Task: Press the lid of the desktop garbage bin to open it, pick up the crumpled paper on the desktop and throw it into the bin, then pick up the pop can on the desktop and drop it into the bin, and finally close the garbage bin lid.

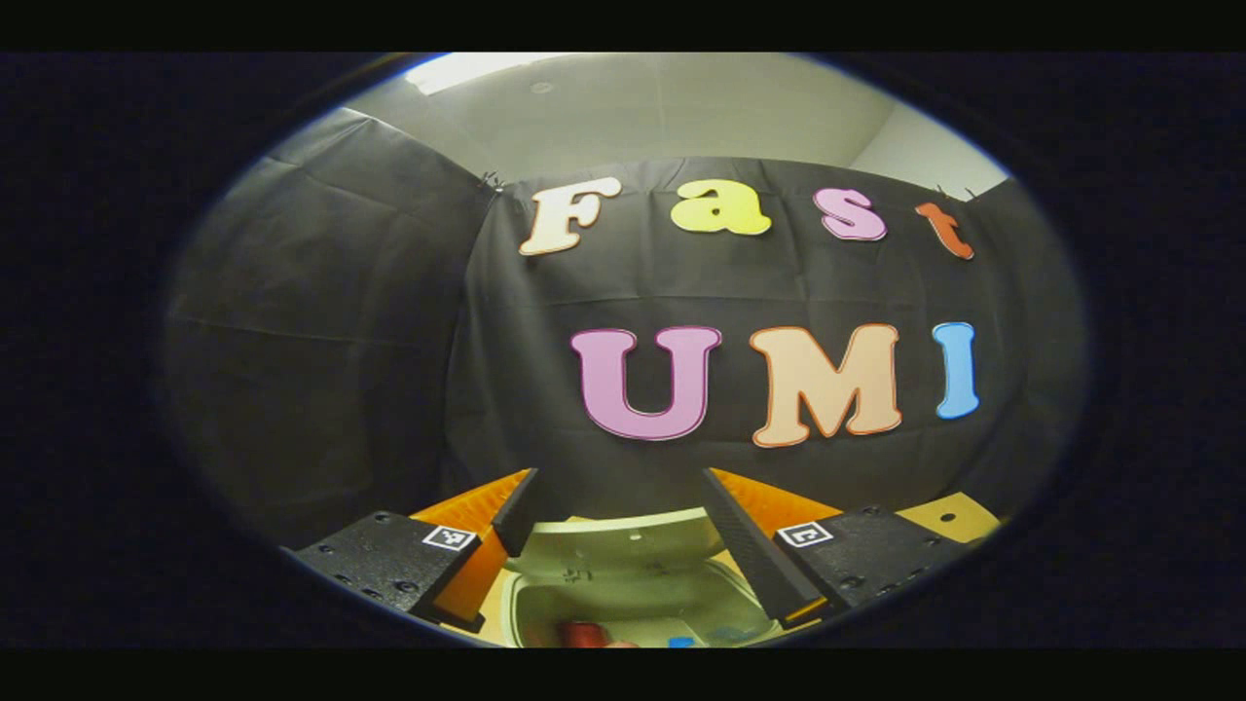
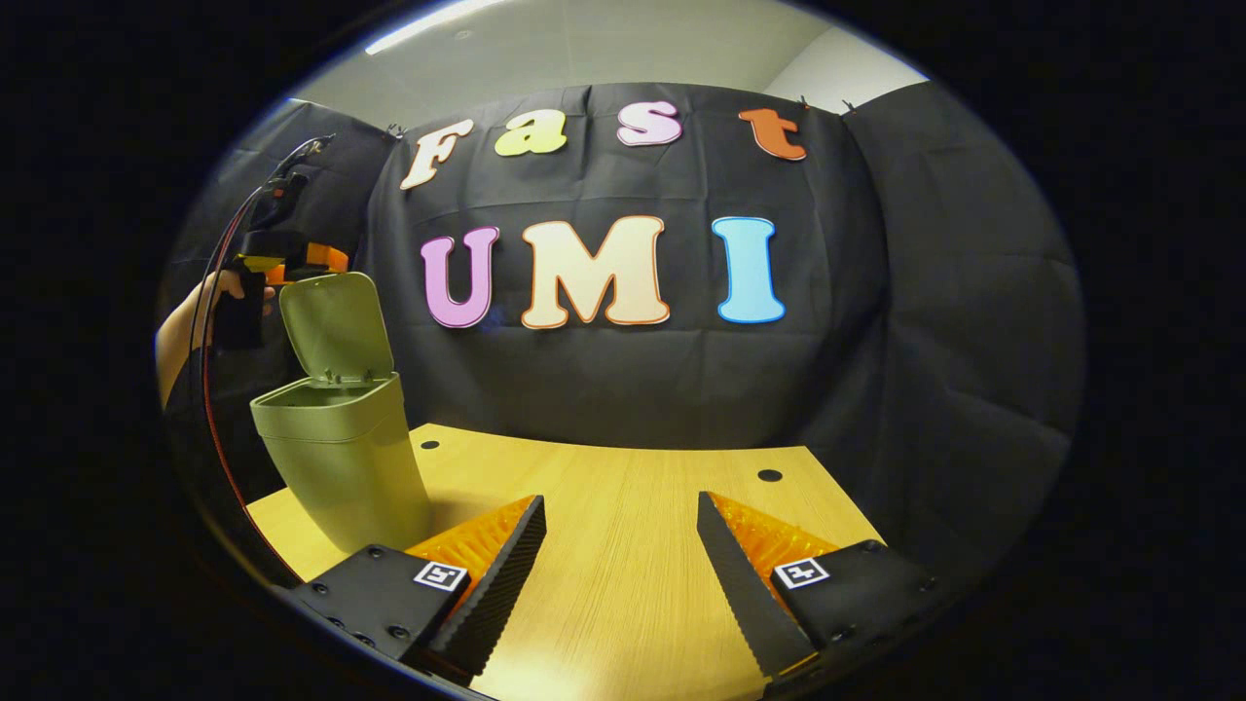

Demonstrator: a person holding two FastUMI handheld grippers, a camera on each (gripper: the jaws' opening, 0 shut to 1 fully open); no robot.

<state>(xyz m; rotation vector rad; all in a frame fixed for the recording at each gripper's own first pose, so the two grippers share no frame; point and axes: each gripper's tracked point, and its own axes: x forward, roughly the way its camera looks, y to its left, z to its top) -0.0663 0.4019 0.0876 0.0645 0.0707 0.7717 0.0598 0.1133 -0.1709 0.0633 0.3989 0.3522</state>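
The left hand-held gripper (image 1: 618, 545), spread wide and empty, hangs above the open bin (image 1: 633, 599); its raised lid (image 2: 336, 326) just ahead could be clipped, tipping the bin over.

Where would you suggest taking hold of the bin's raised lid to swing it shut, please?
Take the lid by its free top edge, farthest from the hinge at the back rim of the bin. It stands almost upright, so come from above and behind and push it forward and down. The left claw is open above the bin and probably best placed.
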